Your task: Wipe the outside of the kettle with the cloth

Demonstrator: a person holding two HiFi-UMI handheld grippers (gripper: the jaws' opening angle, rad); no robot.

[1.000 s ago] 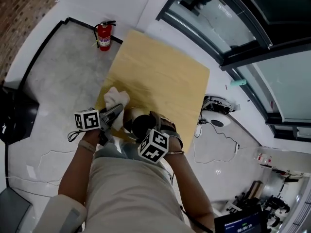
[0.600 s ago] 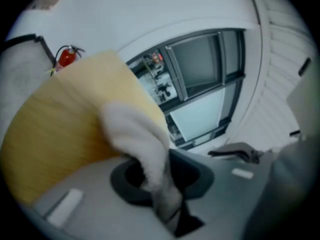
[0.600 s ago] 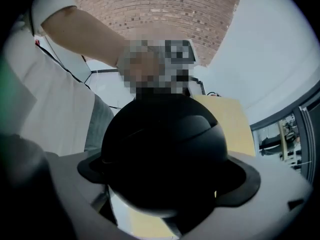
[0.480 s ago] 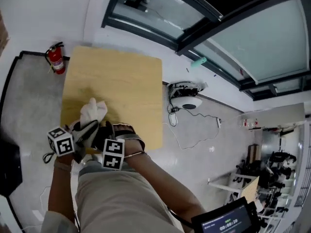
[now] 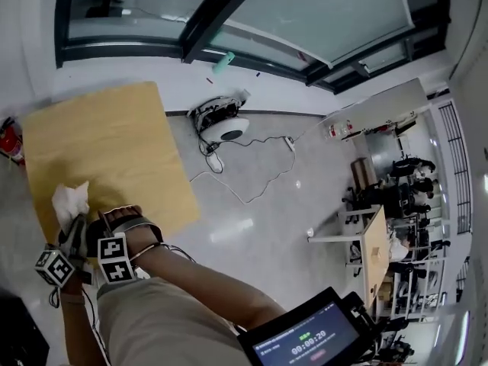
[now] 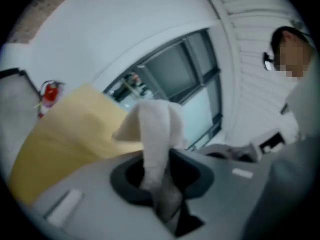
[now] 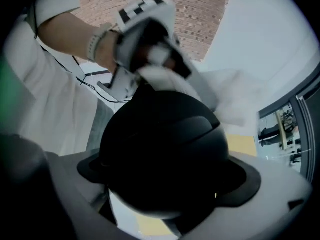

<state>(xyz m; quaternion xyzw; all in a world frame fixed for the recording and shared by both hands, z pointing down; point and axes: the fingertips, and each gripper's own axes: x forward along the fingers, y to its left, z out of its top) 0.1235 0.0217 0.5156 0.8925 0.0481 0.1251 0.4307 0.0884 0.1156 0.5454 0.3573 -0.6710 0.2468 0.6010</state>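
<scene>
Pinches a bunched white cloth [image 6: 156,129] between the pressed-together jaws of the left tool [image 6: 161,196], loose end standing up and flopping over ahead of them. Clamps the right tool [image 7: 167,206] round the black domed top of the kettle [image 7: 165,149], jaws closed against its sides, judging by the right gripper view. Holds the kettle at the near edge of the pale wooden desk [image 5: 107,143], close in front of the body, almost wholly hidden in the head view behind both tools. Sets the cloth just beside the kettle's upper part, touching or nearly so; cannot tell which through the blur. Looks like the wiping step in hand, with most of the outside probably left to cover. Expect a smooth, rounded, hard shell, likely slippery under the jaws and apt to turn or slide under a sideways push; best steadied at the top or the handle and pressed down onto the desk, not squeezed hard. Expect a soft, light, limp cloth, quick to fold away from pressure; best pinched low in a thick bunch, as here, with enough left free to wrap the curve. Wipe with light strokes toward the steadying tool, to avoid tipping the kettle or skating it off the near edge. Beyond the desk, a red fire extinguisher [image 6: 48,95] by the wall.
</scene>
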